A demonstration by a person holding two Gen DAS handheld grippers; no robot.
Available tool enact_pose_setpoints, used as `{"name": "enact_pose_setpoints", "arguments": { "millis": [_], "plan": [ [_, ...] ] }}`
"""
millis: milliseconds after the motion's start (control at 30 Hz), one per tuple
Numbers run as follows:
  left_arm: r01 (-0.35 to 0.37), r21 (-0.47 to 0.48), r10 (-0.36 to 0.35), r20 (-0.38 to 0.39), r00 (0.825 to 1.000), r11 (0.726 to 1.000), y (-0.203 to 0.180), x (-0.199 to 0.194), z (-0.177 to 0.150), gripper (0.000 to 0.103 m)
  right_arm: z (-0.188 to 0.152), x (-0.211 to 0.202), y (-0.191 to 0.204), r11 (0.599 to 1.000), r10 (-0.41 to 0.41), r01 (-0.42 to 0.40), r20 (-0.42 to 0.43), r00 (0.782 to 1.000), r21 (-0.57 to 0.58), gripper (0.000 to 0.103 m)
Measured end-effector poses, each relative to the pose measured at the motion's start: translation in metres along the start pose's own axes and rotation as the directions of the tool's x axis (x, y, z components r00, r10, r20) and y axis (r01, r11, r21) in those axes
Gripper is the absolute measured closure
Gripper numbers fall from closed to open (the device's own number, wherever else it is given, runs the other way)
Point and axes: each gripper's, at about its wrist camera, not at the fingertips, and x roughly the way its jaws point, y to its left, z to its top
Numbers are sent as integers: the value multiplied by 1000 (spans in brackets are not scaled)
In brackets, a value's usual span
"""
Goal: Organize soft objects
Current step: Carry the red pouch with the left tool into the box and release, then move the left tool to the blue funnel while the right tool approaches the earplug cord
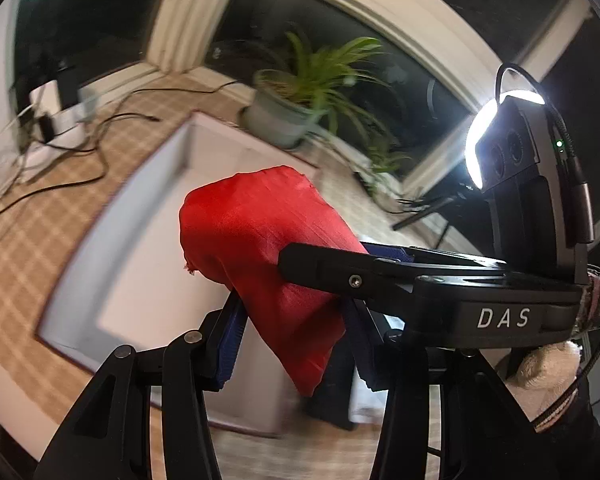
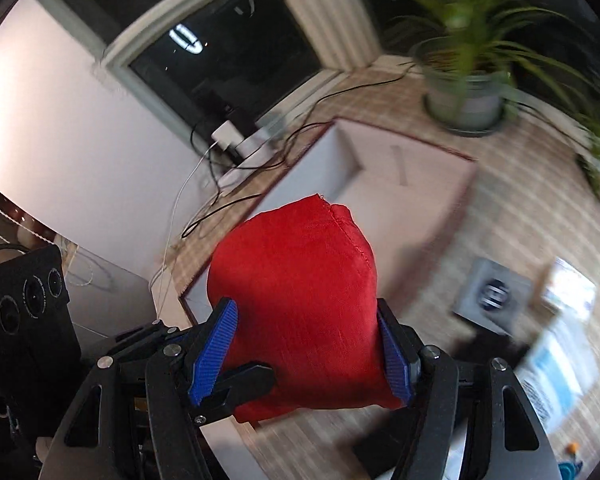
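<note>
Fabric fills my left wrist view: the red cloth pouch (image 1: 260,264) sits pinched between the blue pads of my left gripper (image 1: 292,344), while the right gripper (image 1: 324,268) reaches across from the side and bites it too, so I judge both share the load above the white box (image 1: 148,216). A potted plant (image 1: 296,100) stands behind, cables (image 1: 80,140) trail nearby.

From the right wrist, my right gripper (image 2: 306,356) clamps the pouch (image 2: 300,304) squarely. The box (image 2: 412,184) lies ahead, apparently unobstructed.
</note>
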Motion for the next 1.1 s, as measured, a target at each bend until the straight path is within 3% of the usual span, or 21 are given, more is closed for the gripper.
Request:
{"name": "enact_pose_setpoints", "arguments": {
  "millis": [233, 533, 833, 1100],
  "plan": [
    [-39, -9, 39, -56, 998, 999, 46, 19, 8, 57, 13, 61, 23, 1000, -8, 8, -55, 998, 10, 39],
    [-18, -8, 17, -128, 992, 1000, 66, 35, 7, 57, 13, 92, 22, 997, -67, 70, -114, 991, 22, 39],
    [-17, 13, 19, -130, 991, 1000, 70, 30, 10, 59, 16, 91, 13, 992, -107, 112, -82, 991, 63, 39],
    [-24, 9, 25, -59, 998, 1000, 67, 1, 8, 59, 14, 62, 22, 993, -108, 109, -10, 994, 47, 39]
  ]
}}
